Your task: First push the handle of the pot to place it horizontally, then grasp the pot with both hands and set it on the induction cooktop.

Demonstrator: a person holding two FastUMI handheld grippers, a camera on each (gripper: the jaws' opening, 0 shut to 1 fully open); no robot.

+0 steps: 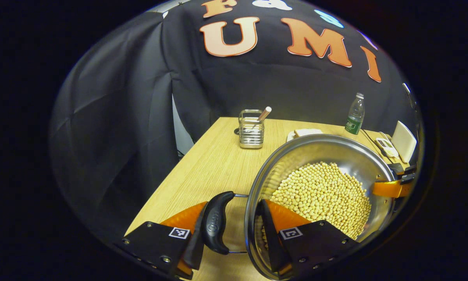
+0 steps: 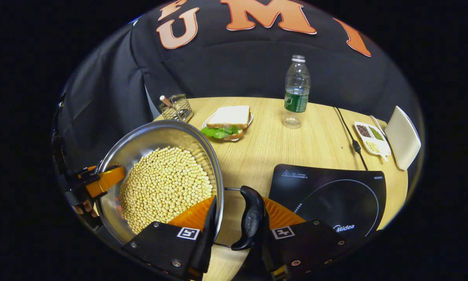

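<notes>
We've got the left hand-held gripper [image 1: 234, 230] straddling one side of the steel pot [image 1: 327, 156]: one finger sits outside the black side handle [image 1: 217, 222], the other inside the rim, w/ a gap showing btwn handle and rim, so we read it as set fairly wide around handle + wall, not yet pinching. The right hand-held gripper [image 2: 234, 230] does the same on the opposite handle [image 2: 251, 220], jaws likewise apart round it. Whether the pads actually touch, we can't tell.

The pot looks tilted toward each camera and sits at the bench [image 2: 273, 144] edge, just beside the black induction cooktop [image 2: 335, 195]. Whether it's lifted or resting, we can't say.

Contents: a thick bed of soybeans [image 2: 163, 187], loose, covering the bottom. We judge it heavy-ish, stiff, w/ slick polished walls; beans will slide and shift the load if tipped, so keep it level and grip both handles, not the rim.

Other containers: wire holder [image 1: 251, 134] w/ a stick in it, plate w/ sandwich [image 2: 228, 121], water bottle [image 2: 295, 91] nearly empty, small divided dish [image 2: 370, 138] of assorted grains.
</notes>
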